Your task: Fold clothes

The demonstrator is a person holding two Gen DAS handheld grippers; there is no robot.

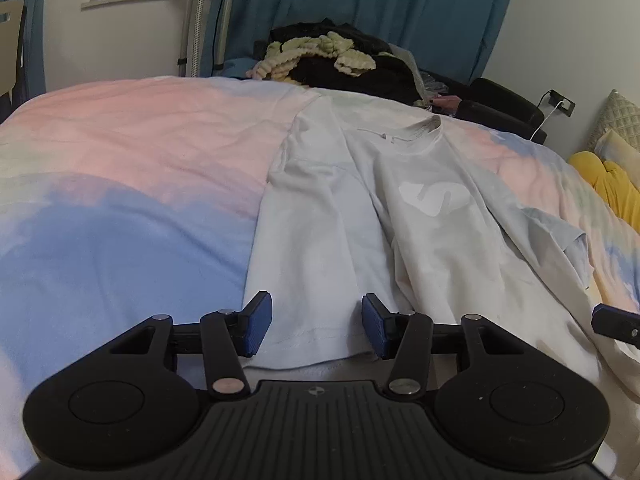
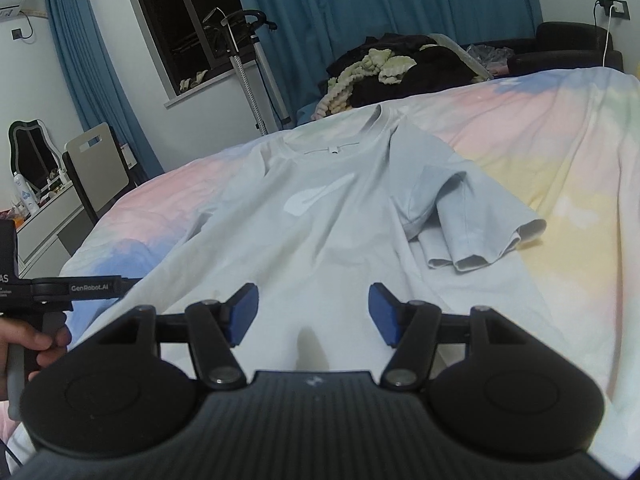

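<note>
Both the left hand-held gripper (image 1: 316, 326) and right hand-held gripper (image 2: 314, 314) hang released over the T-shirt's (image 1: 360, 240) hem

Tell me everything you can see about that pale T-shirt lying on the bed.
The T-shirt is pale grey-white, soft like cotton, with a white logo on the chest and a ribbed round collar. It lies front up, wrinkled, on the pastel bedspread, collar toward the far side. One short sleeve is bunched and partly folded inward. Both claws sit open over its near hem.
</note>
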